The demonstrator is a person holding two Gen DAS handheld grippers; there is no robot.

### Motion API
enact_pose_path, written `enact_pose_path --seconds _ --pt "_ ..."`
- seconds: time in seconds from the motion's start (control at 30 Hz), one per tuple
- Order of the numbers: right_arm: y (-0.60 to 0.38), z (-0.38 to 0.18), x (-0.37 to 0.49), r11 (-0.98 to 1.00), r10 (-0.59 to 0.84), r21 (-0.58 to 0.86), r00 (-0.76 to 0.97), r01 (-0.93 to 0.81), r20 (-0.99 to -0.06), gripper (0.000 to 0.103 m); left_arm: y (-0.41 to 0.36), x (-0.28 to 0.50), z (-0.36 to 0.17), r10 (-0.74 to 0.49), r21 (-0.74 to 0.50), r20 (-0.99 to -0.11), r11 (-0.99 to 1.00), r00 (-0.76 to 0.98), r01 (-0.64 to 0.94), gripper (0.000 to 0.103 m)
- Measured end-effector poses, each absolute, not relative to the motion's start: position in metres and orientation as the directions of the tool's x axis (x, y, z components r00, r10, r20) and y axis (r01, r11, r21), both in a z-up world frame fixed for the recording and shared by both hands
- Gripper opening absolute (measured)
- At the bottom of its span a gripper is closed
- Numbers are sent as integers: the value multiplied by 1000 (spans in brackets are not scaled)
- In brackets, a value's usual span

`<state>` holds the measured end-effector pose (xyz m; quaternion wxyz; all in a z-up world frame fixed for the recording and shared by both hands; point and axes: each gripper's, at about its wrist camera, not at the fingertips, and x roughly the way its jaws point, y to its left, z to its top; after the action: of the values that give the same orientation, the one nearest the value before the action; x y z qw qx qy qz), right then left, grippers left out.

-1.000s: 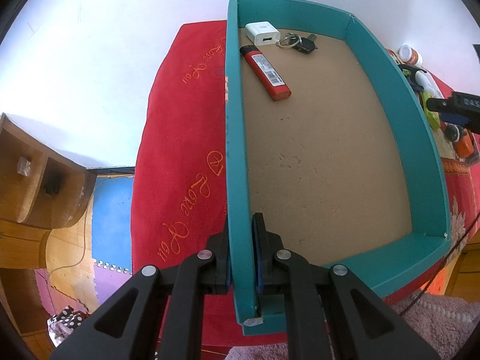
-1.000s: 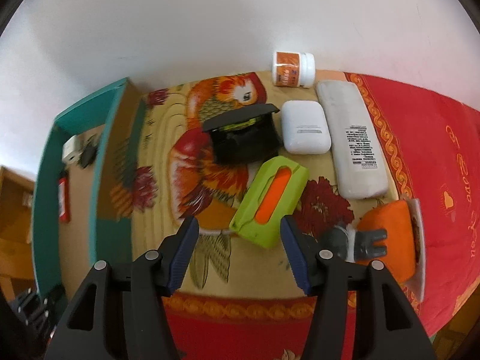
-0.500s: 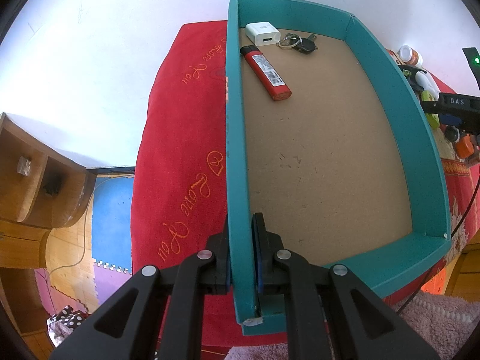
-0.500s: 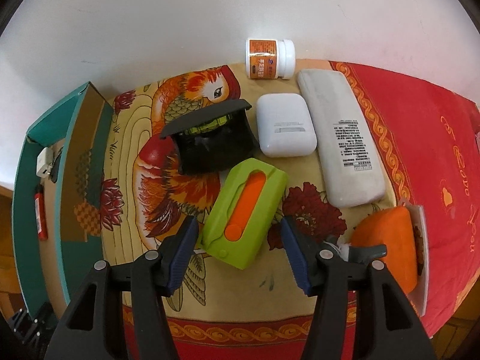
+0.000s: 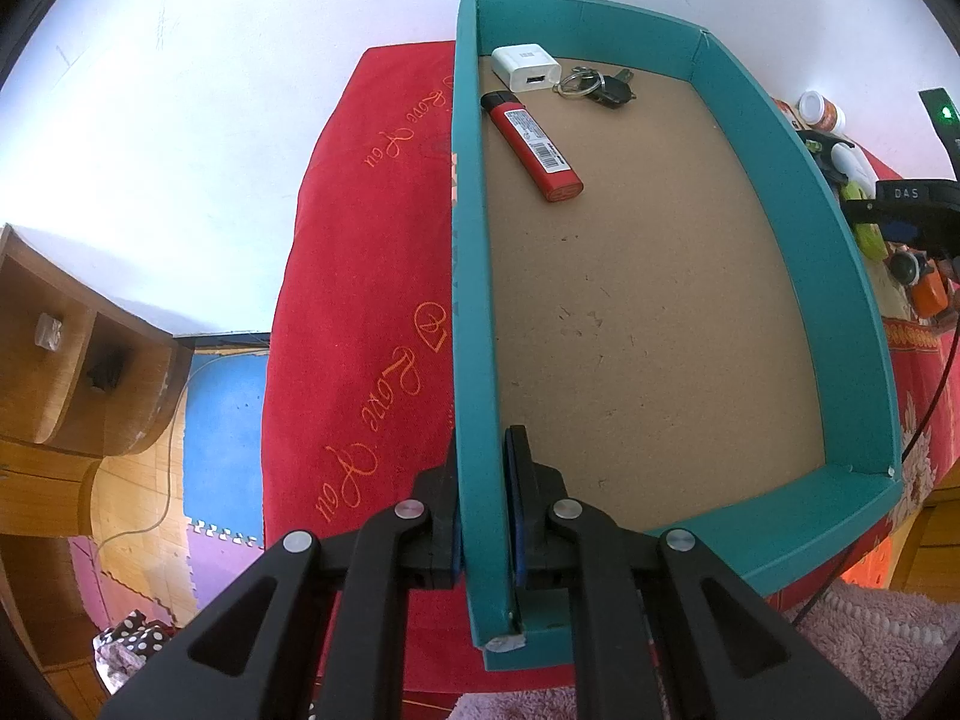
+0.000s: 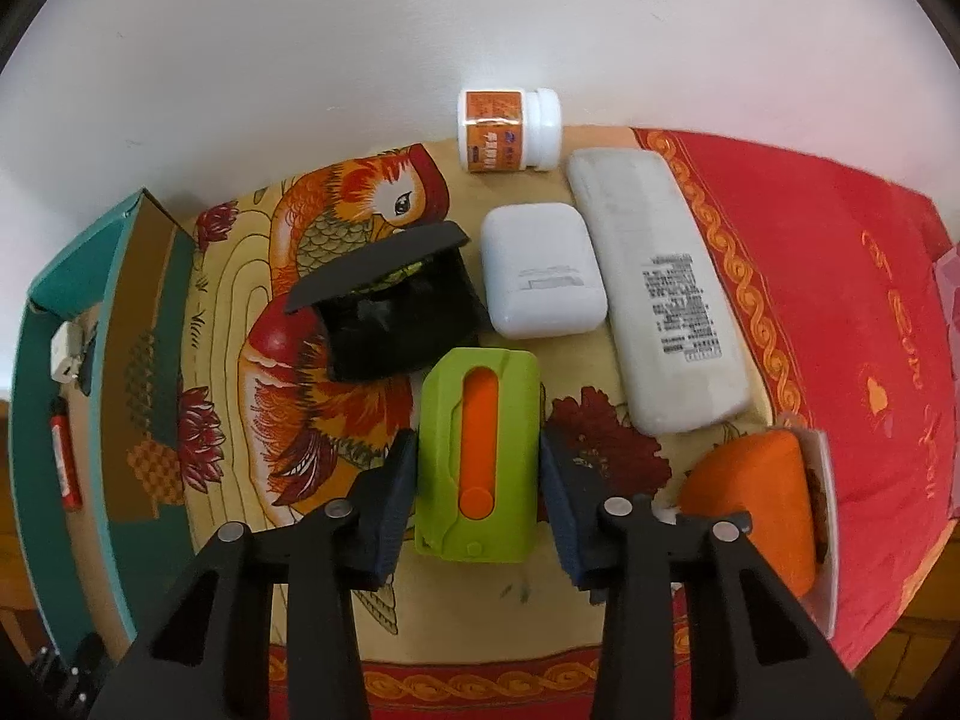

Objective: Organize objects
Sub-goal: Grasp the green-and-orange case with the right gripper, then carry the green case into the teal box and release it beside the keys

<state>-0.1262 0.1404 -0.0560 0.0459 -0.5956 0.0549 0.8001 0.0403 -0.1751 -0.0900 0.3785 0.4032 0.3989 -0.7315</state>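
Observation:
My left gripper [image 5: 485, 504] is shut on the left wall of the teal tray [image 5: 471, 300]. The tray holds a red lighter [image 5: 531, 147], a white charger [image 5: 527, 66] and keys [image 5: 600, 87] at its far end. In the right wrist view my right gripper [image 6: 477, 495] is open, its fingers on either side of a green and orange box cutter [image 6: 480, 456] lying on the patterned cloth. Whether the pads touch it I cannot tell. The tray shows at the left of this view [image 6: 36, 420].
Beyond the cutter lie a black pouch [image 6: 402, 312], a white earbud case [image 6: 540, 270], a white remote [image 6: 654, 294] and a white pill bottle [image 6: 510, 129] by the wall. An orange object [image 6: 756, 498] sits at the right. The red cloth [image 5: 360, 300] ends at the floor on the left.
My right gripper has moved forward and down, so the green cutter now sits between its fingers. The left gripper and the tray have not moved.

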Motion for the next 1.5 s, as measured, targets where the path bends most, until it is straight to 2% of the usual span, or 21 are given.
enact_pose_path --seconds 0.47,0.97,1.3,1.5 --pt "128 -26 -92 -991 -90 115 -307 -65 -948 41 -177 40 -90 -237 -278 -891 -388 -386 879 8" --pt "54 43 -107 -969 -221 156 -396 192 -891 41 -178 40 -90 -241 -279 -891 -381 -386 882 8" --pt "-17 35 -142 -937 -252 132 -365 322 -896 41 -179 39 -90 -245 -281 -889 -375 -386 884 8" --pt "-38 0 -169 -947 -189 86 -321 309 -928 41 -181 38 -90 -248 -282 -888 -373 -388 884 8"
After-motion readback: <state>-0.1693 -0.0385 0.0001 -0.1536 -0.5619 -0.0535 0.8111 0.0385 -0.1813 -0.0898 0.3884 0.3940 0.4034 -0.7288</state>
